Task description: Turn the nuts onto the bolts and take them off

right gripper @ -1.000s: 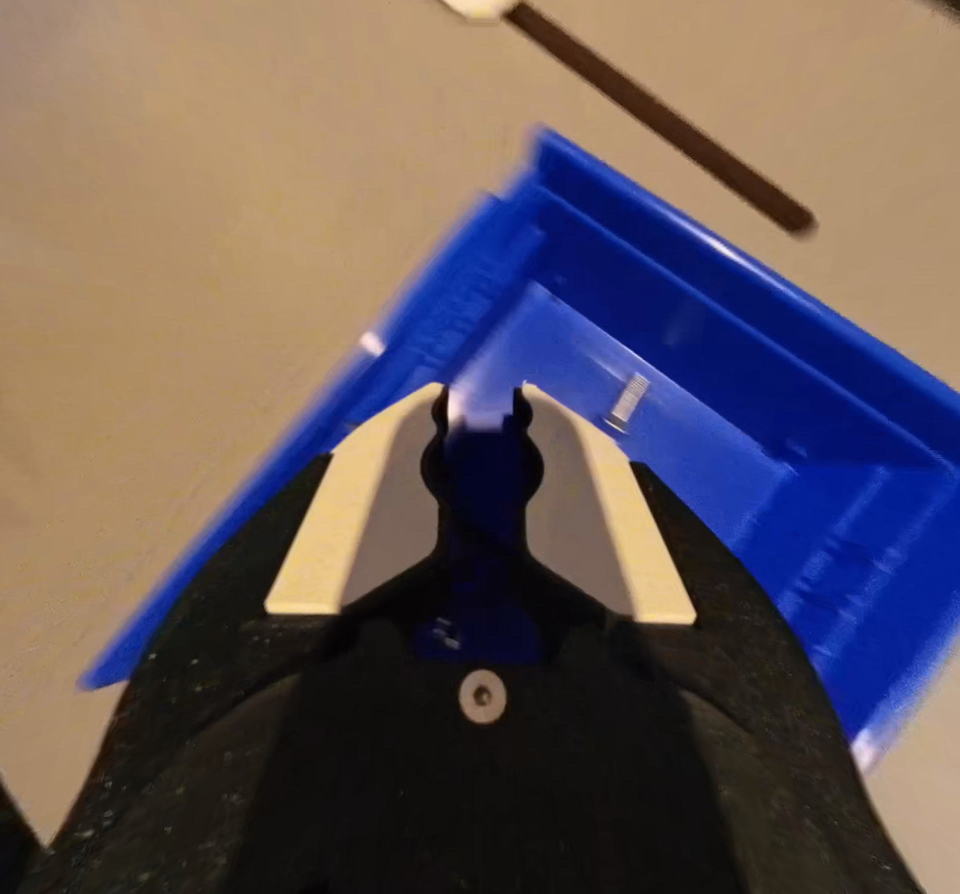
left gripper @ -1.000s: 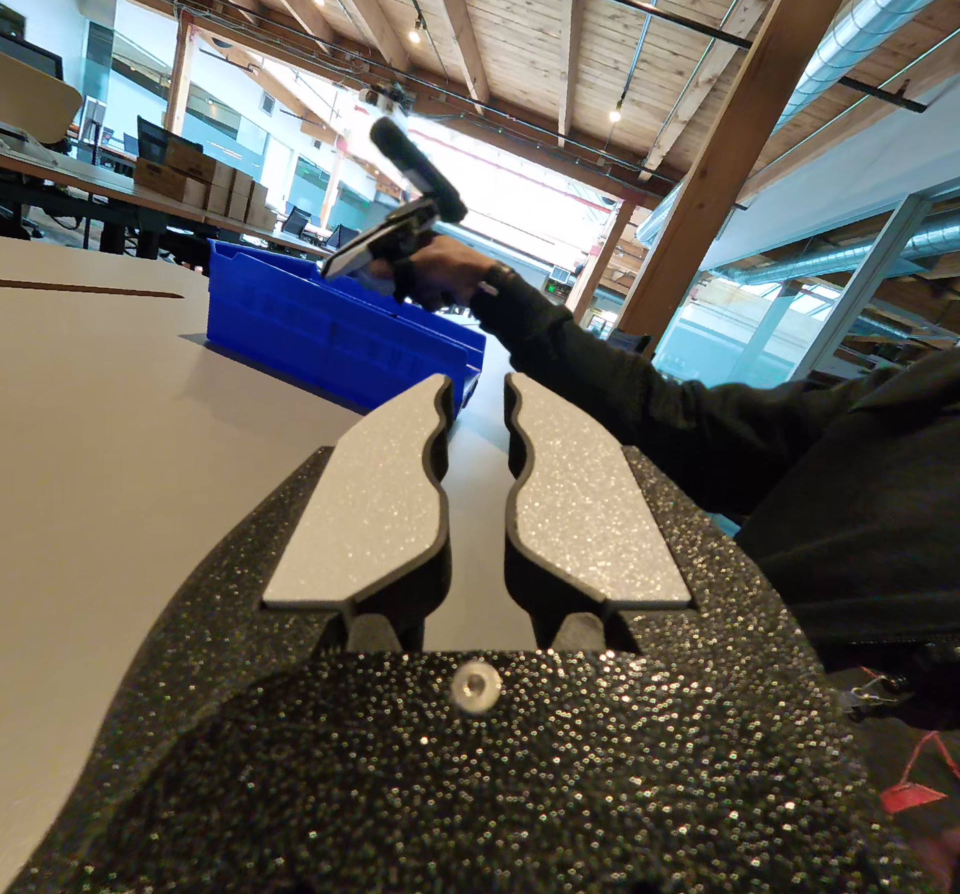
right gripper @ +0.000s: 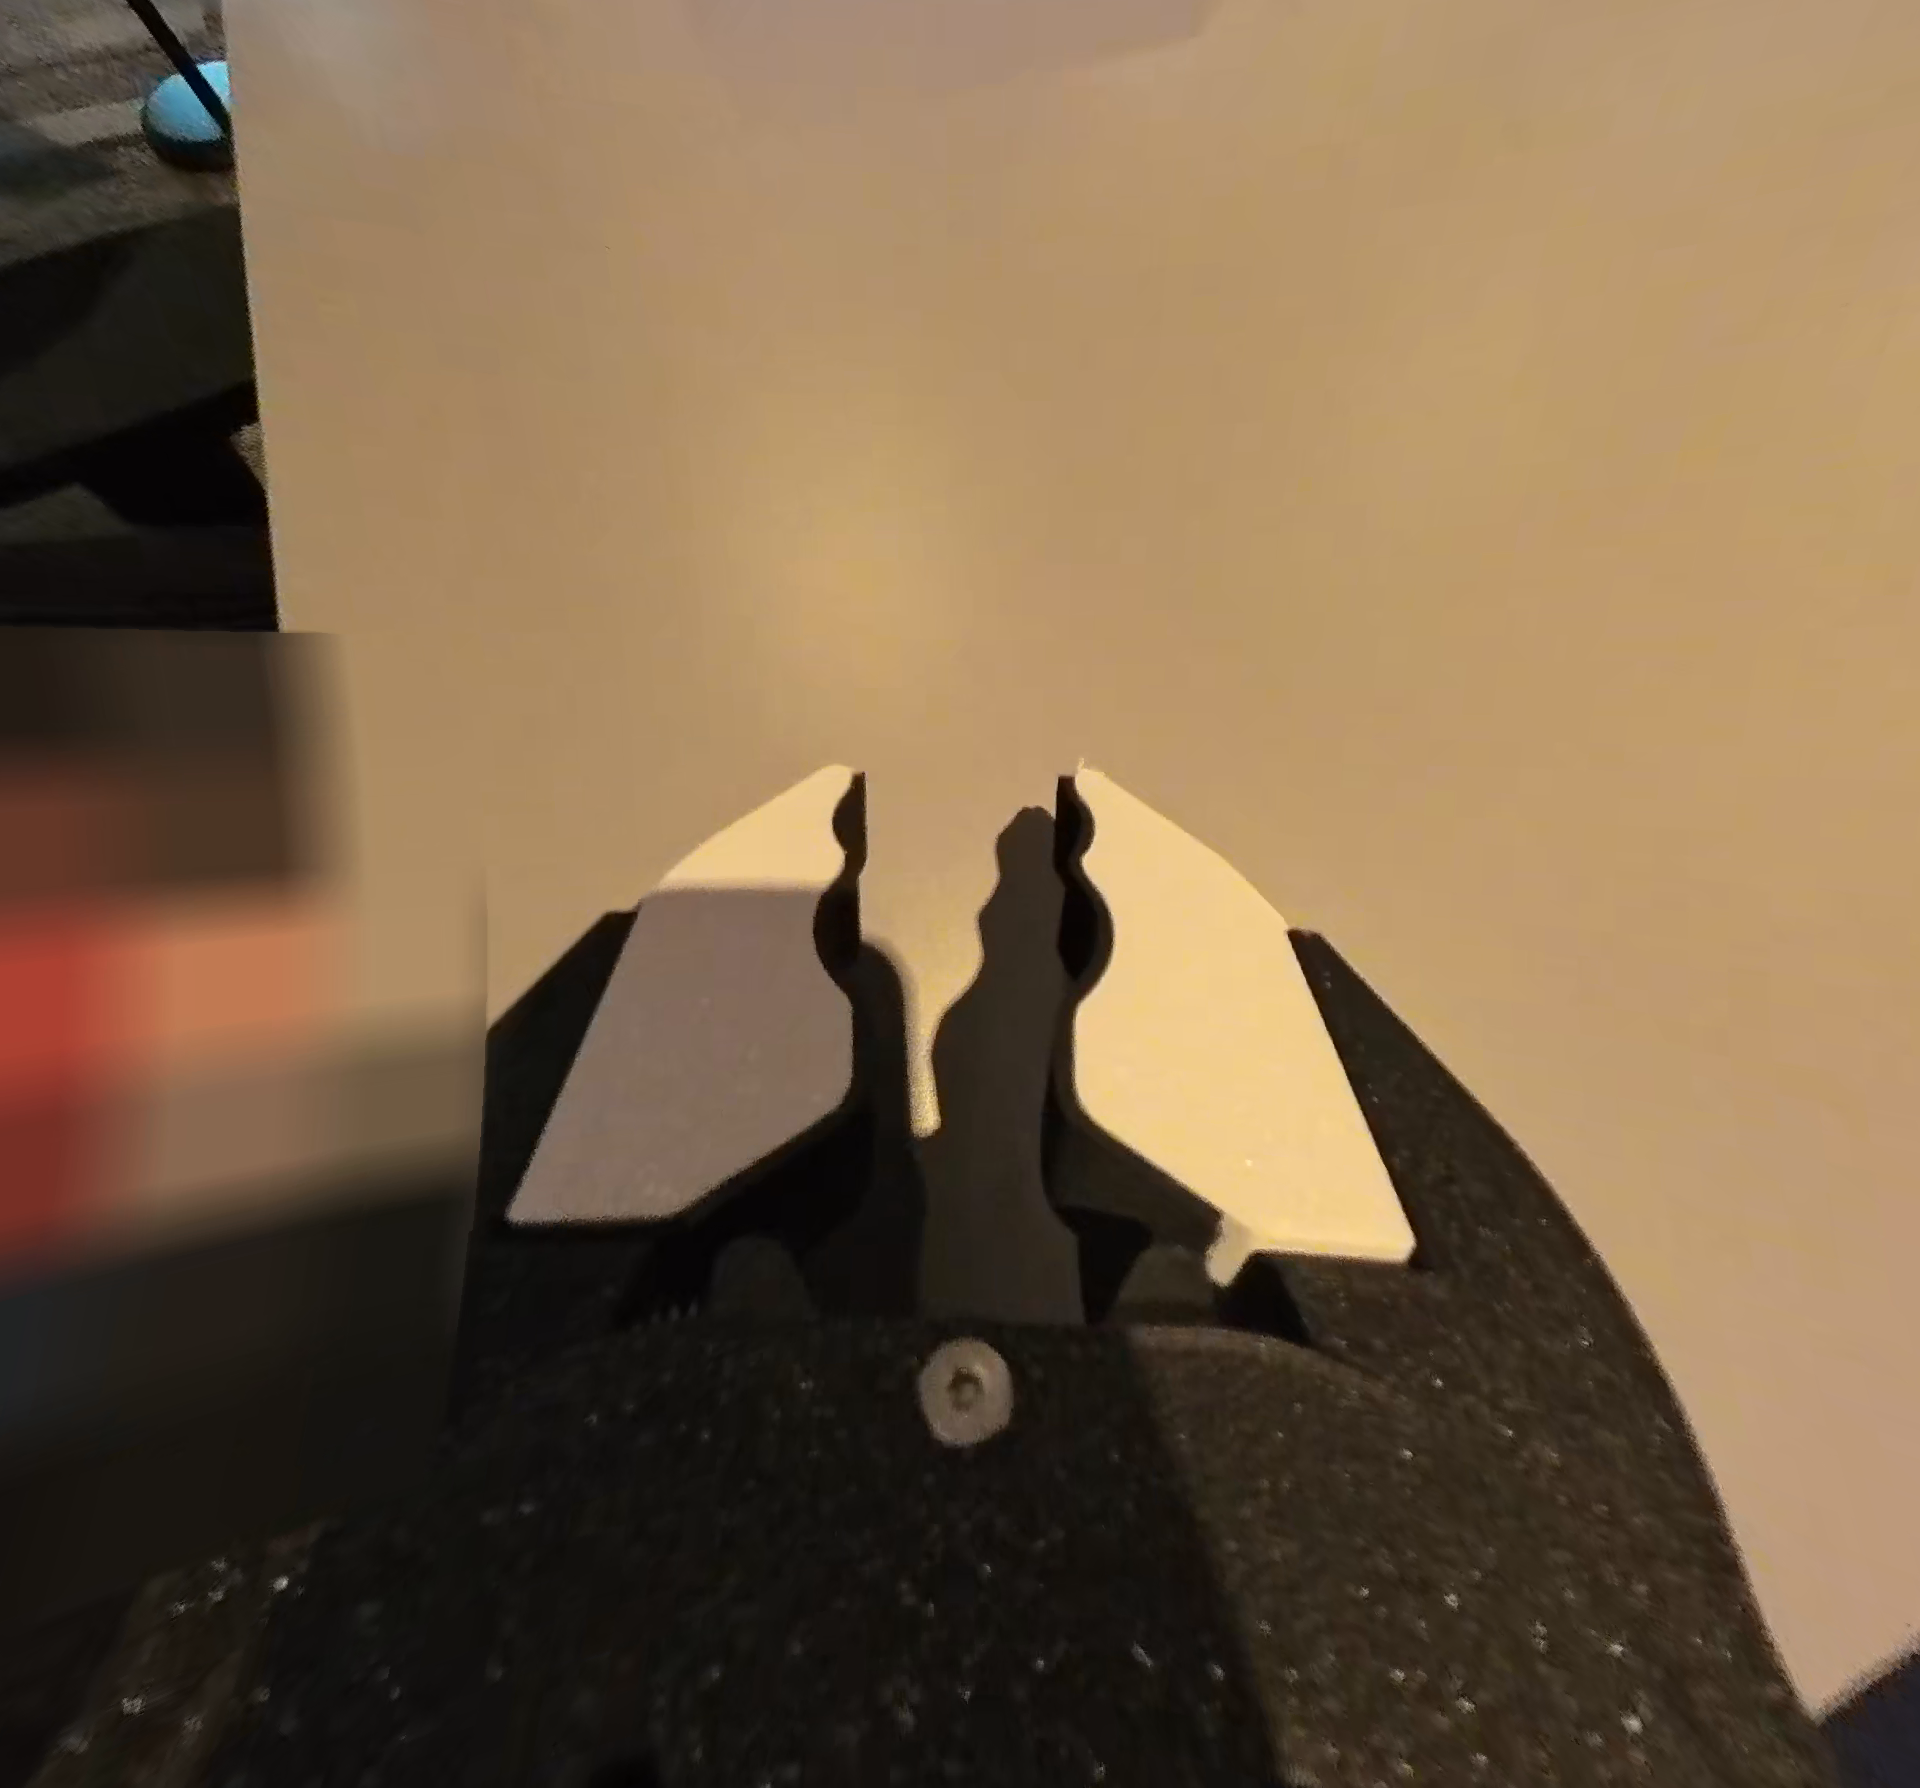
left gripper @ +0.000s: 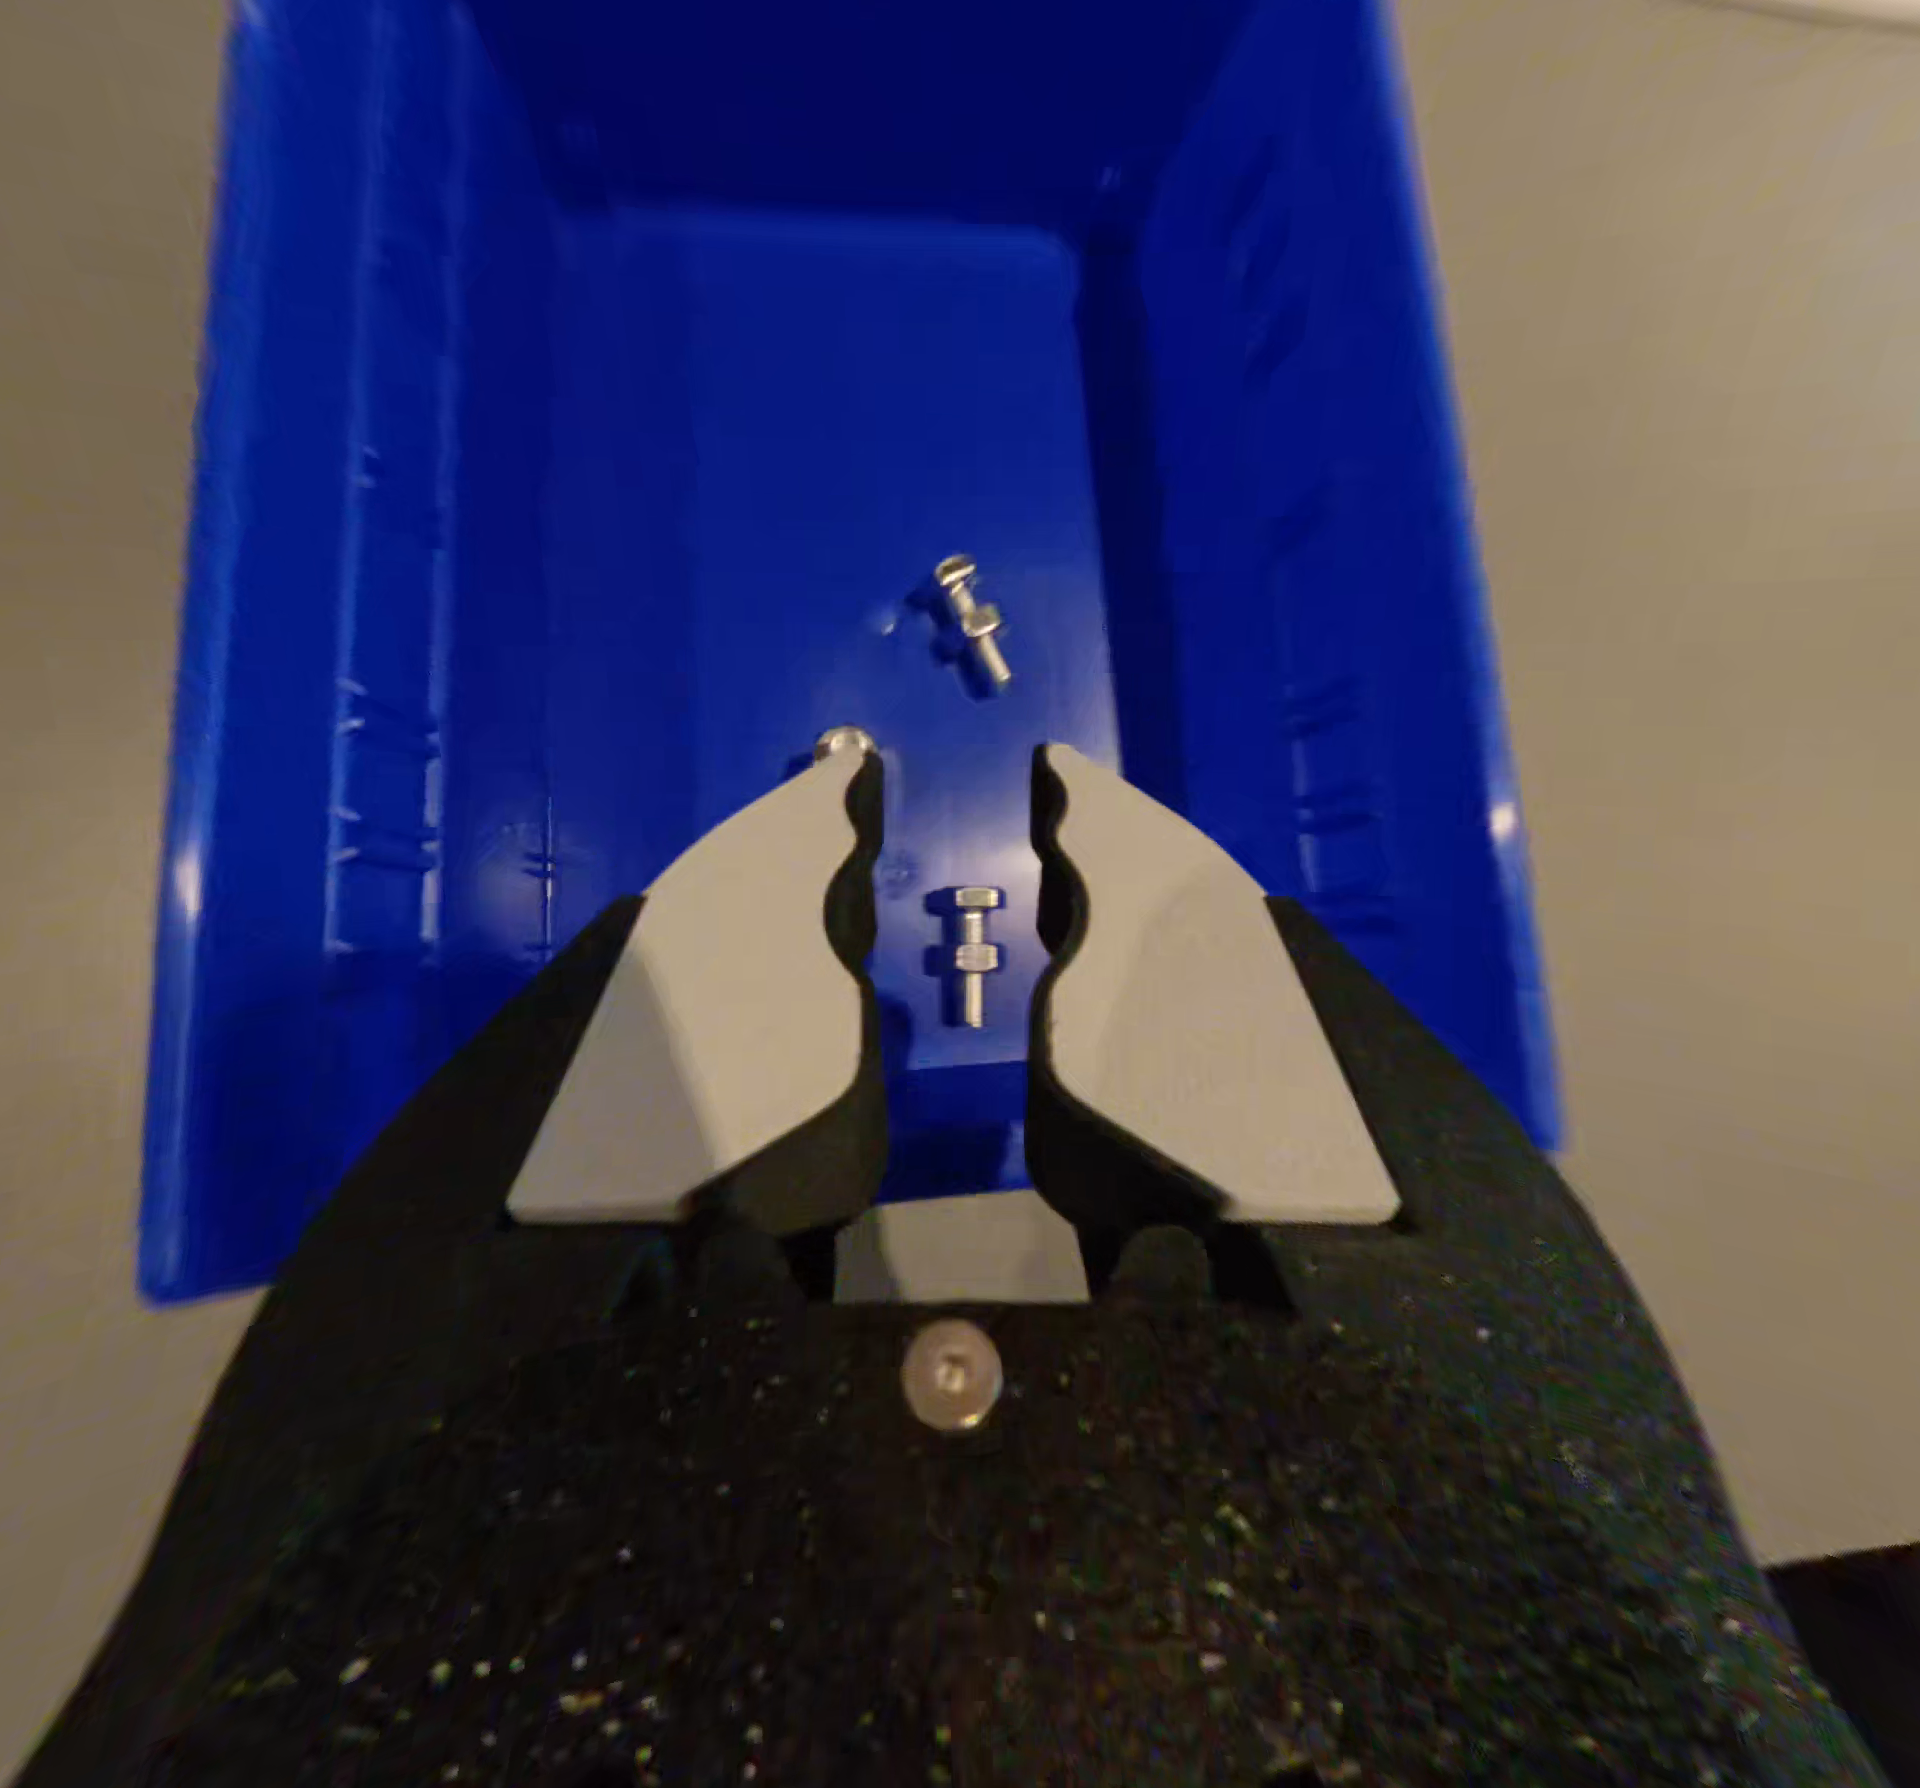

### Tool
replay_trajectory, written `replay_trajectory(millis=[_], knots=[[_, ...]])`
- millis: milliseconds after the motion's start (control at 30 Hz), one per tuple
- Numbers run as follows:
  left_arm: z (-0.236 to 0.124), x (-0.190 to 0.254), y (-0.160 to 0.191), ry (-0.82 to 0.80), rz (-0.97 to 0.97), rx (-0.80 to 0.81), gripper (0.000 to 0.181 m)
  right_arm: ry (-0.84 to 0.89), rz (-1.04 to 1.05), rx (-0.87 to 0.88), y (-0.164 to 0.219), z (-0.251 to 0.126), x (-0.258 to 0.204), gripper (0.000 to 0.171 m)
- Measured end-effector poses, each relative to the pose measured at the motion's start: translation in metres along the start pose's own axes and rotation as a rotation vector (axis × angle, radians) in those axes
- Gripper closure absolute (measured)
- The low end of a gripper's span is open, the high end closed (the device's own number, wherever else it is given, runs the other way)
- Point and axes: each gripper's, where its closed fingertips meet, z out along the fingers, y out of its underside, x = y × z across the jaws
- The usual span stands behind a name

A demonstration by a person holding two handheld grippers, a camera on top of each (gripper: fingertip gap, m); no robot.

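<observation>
- The left gripper (left gripper: 956,762) hangs over a blue bin (left gripper: 312,595) on the bench (left gripper: 1662,388), fingers narrowly parted and empty.
- Two bolts with nuts (left gripper: 966,954) (left gripper: 975,621) lie on the bin floor; a third (left gripper: 847,741) peeks past the left finger.
- The right gripper (right gripper: 961,782), fingers narrowly apart, empty, hovers over bare bench near its left edge.

Blue bin (left gripper: 312,595); silver bolts (left gripper: 968,954)
</observation>
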Motion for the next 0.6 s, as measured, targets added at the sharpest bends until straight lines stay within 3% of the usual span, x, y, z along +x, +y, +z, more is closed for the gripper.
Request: replay_trajectory(millis=[133,400,467,600], knots=[[0.029,-0.018,0.018,-0.043,0.008,-0.198,0.149,-0.004,0.005,-0.001,0.0,0.0,0.0,0.137],[0.056,-0.028,0.03,-0.079,0.042,-0.337,0.15,-0.026,0.021,0.014,-0.001,-0.002,0.0,0.138],[0.061,-0.03,0.034,-0.077,0.049,-0.356,0.163,-0.024,0.019,0.018,-0.001,-0.002,0.0,0.138],[0.06,-0.033,0.021,-0.104,0.105,-0.258,0.164,-0.023,0.018,0.016,-0.001,-0.002,-0.001,0.138]])
